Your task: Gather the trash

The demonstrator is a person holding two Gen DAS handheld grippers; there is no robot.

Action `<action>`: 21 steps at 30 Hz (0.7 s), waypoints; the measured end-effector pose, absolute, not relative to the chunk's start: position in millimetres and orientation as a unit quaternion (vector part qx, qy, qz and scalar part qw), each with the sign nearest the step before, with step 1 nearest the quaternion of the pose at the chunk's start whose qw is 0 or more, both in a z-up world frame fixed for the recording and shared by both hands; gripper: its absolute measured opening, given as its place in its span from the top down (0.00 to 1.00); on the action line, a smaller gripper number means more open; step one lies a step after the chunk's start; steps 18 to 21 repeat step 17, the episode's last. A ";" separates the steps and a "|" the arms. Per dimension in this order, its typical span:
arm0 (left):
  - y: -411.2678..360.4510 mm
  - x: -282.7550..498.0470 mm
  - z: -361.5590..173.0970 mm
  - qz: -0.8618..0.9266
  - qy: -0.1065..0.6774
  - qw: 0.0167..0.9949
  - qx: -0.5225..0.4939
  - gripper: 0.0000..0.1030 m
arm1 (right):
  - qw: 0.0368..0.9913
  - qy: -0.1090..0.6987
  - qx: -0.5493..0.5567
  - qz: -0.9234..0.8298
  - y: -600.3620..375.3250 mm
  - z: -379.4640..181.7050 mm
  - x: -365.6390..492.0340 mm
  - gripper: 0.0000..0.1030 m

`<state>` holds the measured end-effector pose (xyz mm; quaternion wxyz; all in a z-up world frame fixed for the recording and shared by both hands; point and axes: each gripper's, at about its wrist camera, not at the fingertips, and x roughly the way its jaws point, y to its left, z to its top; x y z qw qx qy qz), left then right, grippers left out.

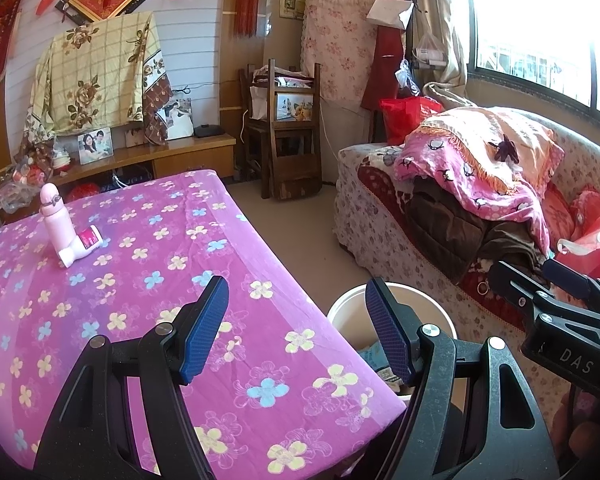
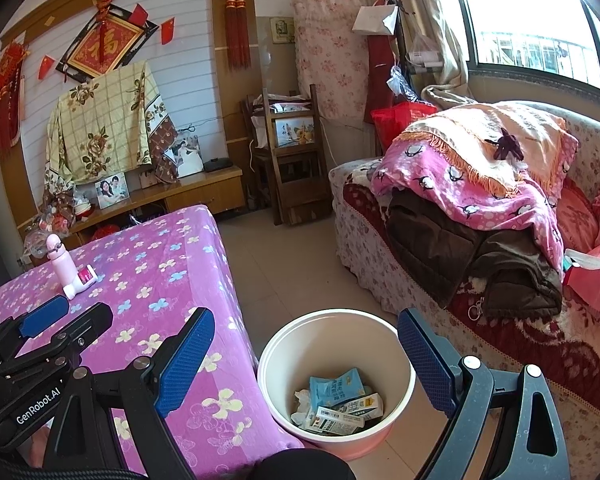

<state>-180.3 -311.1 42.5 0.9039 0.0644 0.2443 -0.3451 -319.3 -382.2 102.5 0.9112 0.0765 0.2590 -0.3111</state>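
A white bucket (image 2: 340, 340) stands on the floor beside the table and holds trash: a blue packet (image 2: 334, 388) and small cartons (image 2: 342, 416). My right gripper (image 2: 304, 360) hovers above the bucket, open, with nothing between its blue pads. My left gripper (image 1: 296, 332) is open and empty over the table's corner, with the bucket's rim (image 1: 420, 292) just behind its right finger. A pink bottle (image 1: 54, 216) stands far back on the table, and a white bottle with a magenta label (image 1: 80, 246) lies against it. The two grippers are side by side.
The table wears a purple floral cloth (image 1: 160, 280). A sofa (image 2: 380, 256) piled with blankets and a dark jacket runs along the right. Stacked wooden chairs (image 2: 292, 168) and a low cabinet (image 2: 204, 192) line the far wall. Tiled floor (image 2: 284, 264) lies between table and sofa.
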 end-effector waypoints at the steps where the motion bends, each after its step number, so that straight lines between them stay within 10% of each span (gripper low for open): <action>1: -310.2 -181.5 41.7 -0.345 0.245 0.904 0.064 0.32 | 0.911 0.259 0.076 -0.311 -382.1 102.2 -319.5 0.11; 21: -311.4 -174.1 40.6 -0.343 0.259 0.901 0.063 0.32 | 0.909 0.275 0.073 -0.306 -381.1 91.7 -314.5 0.11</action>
